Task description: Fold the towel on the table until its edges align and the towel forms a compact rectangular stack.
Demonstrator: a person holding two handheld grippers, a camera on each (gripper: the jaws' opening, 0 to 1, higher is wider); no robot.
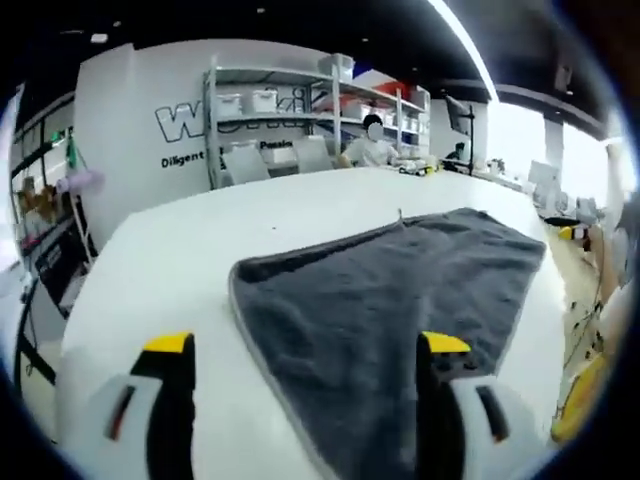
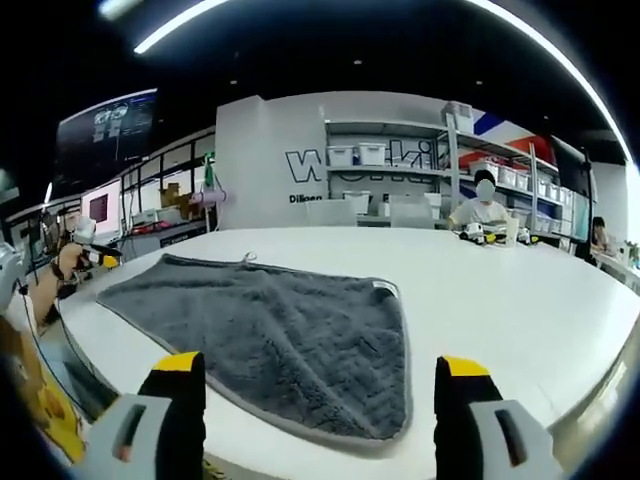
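Both grippers, left (image 1: 305, 350) and right (image 2: 322, 372), hover released and empty above the towel (image 2: 275, 335). It lies flat, unfolded on the table (image 2: 520, 290). Next move likely calls for gripping its near corners.

Metal shelving (image 2: 400, 165) stocked with white bins along a lettered white wall (image 1: 140, 110); seated person (image 2: 484, 210) at the white counter's (image 2: 520, 290) far edge; bright ceiling light strip (image 1: 465, 40).

Left gripper (image 1: 305, 355): black jaws, yellow tips, pale grey housings with dark slots. Right gripper (image 2: 323, 375): same black jaws, yellow tips, grey housings.
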